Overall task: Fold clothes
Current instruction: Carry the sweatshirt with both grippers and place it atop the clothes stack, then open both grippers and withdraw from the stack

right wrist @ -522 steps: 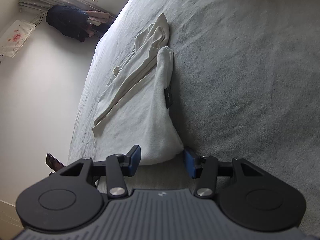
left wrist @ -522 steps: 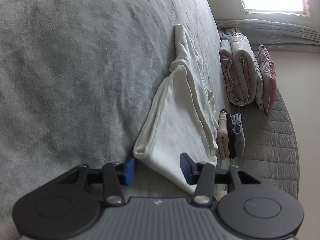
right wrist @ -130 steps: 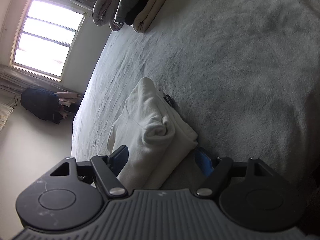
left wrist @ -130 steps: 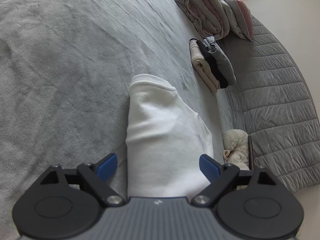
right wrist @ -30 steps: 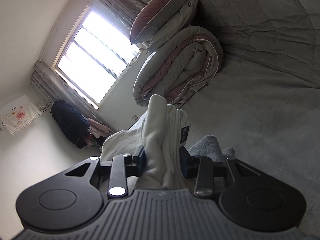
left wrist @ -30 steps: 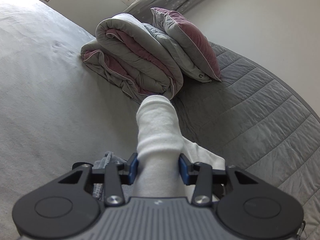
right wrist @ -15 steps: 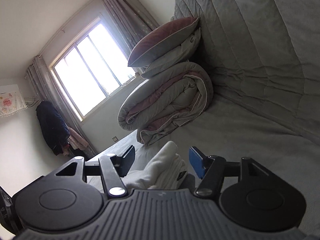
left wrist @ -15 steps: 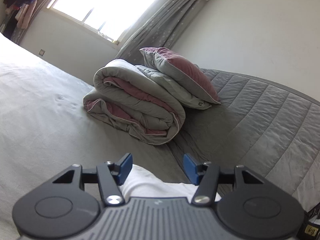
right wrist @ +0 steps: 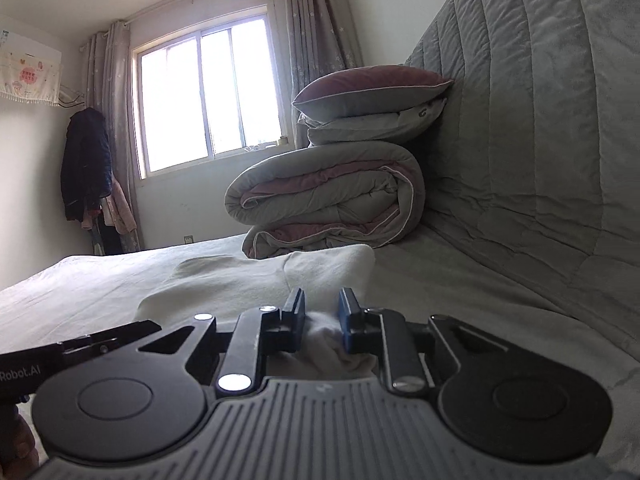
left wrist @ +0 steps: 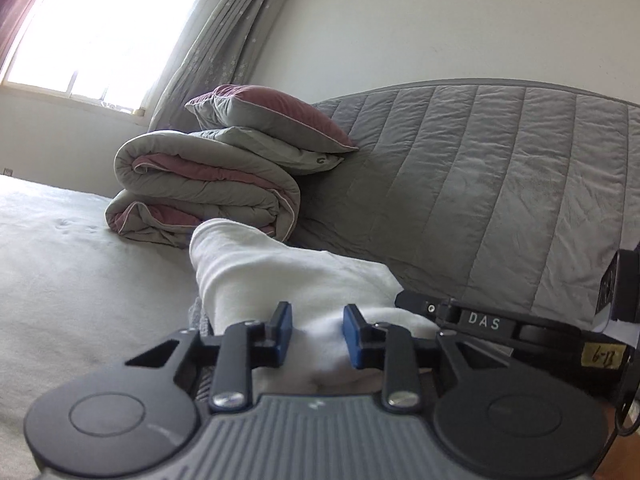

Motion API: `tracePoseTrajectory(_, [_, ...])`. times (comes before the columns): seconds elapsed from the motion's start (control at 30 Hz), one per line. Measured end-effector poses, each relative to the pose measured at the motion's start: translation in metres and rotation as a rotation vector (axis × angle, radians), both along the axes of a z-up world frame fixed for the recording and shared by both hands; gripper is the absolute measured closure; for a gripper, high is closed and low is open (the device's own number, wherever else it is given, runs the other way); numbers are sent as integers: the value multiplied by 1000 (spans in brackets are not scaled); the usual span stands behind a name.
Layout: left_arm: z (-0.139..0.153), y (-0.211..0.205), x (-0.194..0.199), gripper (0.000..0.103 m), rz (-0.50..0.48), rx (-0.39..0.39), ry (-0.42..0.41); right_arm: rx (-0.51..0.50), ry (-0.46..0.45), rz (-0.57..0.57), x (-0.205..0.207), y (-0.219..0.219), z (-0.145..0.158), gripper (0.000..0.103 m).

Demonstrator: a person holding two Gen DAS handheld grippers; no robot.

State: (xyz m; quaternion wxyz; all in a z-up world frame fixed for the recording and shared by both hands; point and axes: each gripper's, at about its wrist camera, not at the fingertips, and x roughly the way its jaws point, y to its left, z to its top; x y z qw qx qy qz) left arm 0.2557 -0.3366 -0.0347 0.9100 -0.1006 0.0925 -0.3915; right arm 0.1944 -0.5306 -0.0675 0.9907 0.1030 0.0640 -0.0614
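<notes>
White folded garment (left wrist: 280,276) lies on the bed (left wrist: 72,264), filling the lower middle of both wrist views, with its near edge right at the fingers and its long axis running away from them toward the rolled duvet (left wrist: 208,184) and the pillow (left wrist: 272,116) in the upper middle of the frame. In the left wrist view the left gripper (left wrist: 316,336) has white cloth between its blue pads; the jaws are closing, and the pads look close beside the fabric without clearly pressing it. In the right wrist view the right gripper (right wrist: 322,318) is narrower, its jaws also closing, with a bunched bit of the same cloth between the pads. The two grippers sit side by side at the same near edge, the right one showing at the right of the left view, so neither is clearly nearer. Any coming move likely turns on that shared edge: the bundle extends straight ahead of both, beside the quilted headboard (left wrist: 500,184).
</notes>
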Motion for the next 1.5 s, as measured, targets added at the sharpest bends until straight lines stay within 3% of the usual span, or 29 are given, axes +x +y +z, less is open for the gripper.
tracePoseTrajectory(0.1, [-3, -1, -5, 74, 27, -9, -37, -10, -27, -12, -2, 1, -5, 83])
tracePoseTrajectory(0.2, [6, 0, -5, 71, 49, -28, -16, -42, -45, -22, -1, 6, -1, 81])
tracePoseTrajectory(0.3, [20, 2, -5, 61, 47, -26, 11, -45, -68, -11, -6, 7, 5, 73])
tracePoseTrajectory(0.37, [31, 6, -10, 60, 54, 2, 17, -45, -80, -6, -10, 7, 10, 62])
tracePoseTrajectory(0.4, [35, 10, -12, 57, 63, 5, 19, -46, -72, -3, -11, 7, 13, 62])
tracePoseTrajectory(0.53, [59, 25, -16, 42, 90, 38, 90, -51, -57, 1, -24, 12, 36, 62])
tracePoseTrajectory(0.6, [67, 31, -18, 20, 92, 56, 130, -66, -33, -16, -32, 19, 50, 57])
tracePoseTrajectory(0.67, [74, 32, -22, 15, 93, 118, 160, -89, -5, -35, -42, 29, 63, 39])
tracePoseTrajectory(0.77, [80, 27, -32, 1, 138, 204, 153, -112, 46, -53, -57, 44, 78, 21])
tracePoseTrajectory(0.87, [85, 23, -41, 1, 176, 265, 142, -93, 148, -55, -60, 52, 93, 17])
tracePoseTrajectory(0.9, [87, 22, -43, 1, 192, 287, 152, -73, 165, -51, -61, 53, 97, 12])
tracePoseTrajectory(0.93, [87, 20, -44, 1, 205, 308, 165, -51, 171, -48, -63, 54, 99, 0])
tracePoseTrajectory(1.07, [89, 10, -47, 1, 273, 418, 220, 21, 203, -81, -73, 56, 91, 0])
tracePoseTrajectory(1.23, [91, 2, -47, 1, 376, 500, 282, 18, 296, -230, -75, 56, 87, 0])
tracePoseTrajectory(1.5, [87, -4, -46, 1, 342, 549, 375, 65, 344, -245, -82, 50, 86, 0])
